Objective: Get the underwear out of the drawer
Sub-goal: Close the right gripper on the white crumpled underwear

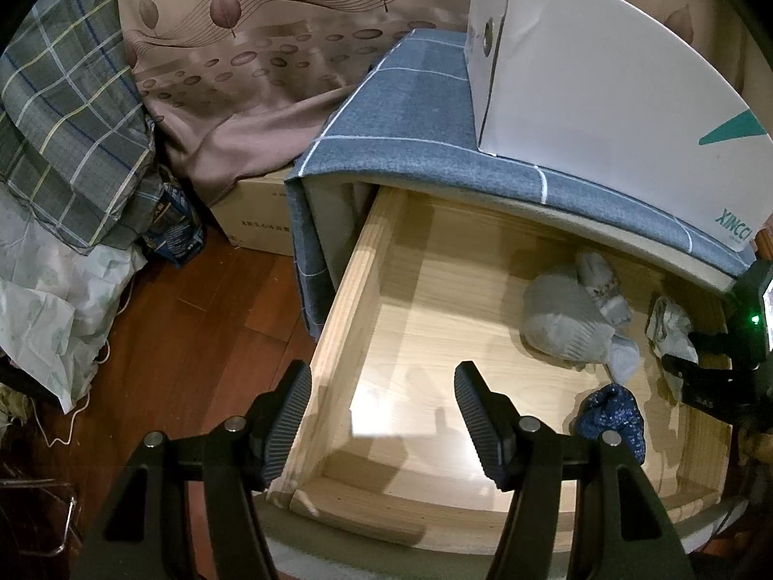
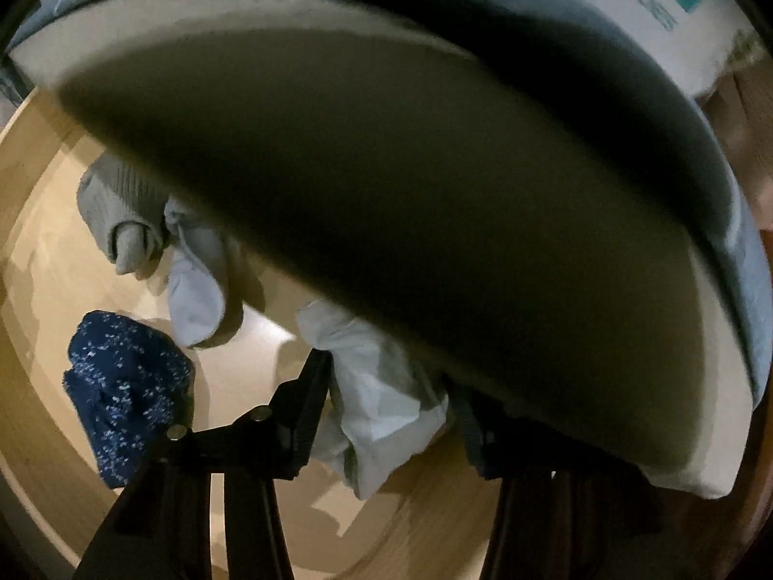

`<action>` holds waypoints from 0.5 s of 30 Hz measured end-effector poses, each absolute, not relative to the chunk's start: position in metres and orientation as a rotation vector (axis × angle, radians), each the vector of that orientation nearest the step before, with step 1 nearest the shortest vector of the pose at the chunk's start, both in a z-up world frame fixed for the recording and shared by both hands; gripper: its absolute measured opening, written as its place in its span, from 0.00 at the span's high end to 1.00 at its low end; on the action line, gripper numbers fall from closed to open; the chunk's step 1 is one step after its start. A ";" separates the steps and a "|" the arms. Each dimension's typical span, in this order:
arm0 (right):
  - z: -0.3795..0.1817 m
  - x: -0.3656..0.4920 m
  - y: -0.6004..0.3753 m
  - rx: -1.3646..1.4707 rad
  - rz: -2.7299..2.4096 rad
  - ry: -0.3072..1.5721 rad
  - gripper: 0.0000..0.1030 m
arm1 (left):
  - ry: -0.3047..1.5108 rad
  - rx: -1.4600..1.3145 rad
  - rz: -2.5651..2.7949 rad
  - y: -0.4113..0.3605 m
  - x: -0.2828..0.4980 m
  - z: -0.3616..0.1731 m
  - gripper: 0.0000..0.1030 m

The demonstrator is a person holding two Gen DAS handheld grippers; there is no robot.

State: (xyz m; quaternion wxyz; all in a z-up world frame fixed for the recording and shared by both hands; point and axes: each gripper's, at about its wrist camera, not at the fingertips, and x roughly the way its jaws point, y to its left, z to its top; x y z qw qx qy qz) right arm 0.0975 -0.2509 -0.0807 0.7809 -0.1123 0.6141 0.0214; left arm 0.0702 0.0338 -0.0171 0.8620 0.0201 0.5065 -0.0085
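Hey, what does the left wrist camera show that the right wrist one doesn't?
Only the left wrist view: the white box on the blue cloth-covered cabinet top, the wood floor, the curtain, and the left gripper open and empty.
Only the right wrist view: the right gripper with pale cloth between its jaws.
Both: the open drawer, grey socks, blue speckled bundle.

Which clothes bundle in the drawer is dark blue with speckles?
The small dark blue bundle nearest the drawer's front; the grey bundle and the pale cloth are plain and light.
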 end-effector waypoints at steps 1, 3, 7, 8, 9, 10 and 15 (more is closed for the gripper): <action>-0.080 0.097 -0.252 -0.233 0.051 1.335 0.55 | 1.061 0.043 -0.017 0.034 0.070 -0.017 0.39; -0.080 0.094 -0.253 -0.209 0.074 1.366 0.55 | 1.061 0.044 -0.020 0.034 0.070 -0.017 0.39; -0.079 0.084 -0.249 -0.178 0.111 1.427 0.55 | 1.061 0.043 -0.022 0.034 0.071 -0.018 0.39; -0.080 0.080 -0.248 -0.172 0.116 1.447 0.55 | 1.062 0.045 -0.019 0.034 0.070 -0.018 0.39; -0.080 0.078 -0.247 -0.166 0.117 1.464 0.55 | 1.061 0.045 -0.020 0.034 0.070 -0.018 0.39; -0.081 0.075 -0.246 -0.153 0.117 1.484 0.55 | 1.061 0.046 -0.021 0.033 0.070 -0.018 0.39; -0.082 0.058 -0.243 -0.044 0.096 1.581 0.55 | 1.061 0.048 -0.026 0.034 0.071 -0.018 0.39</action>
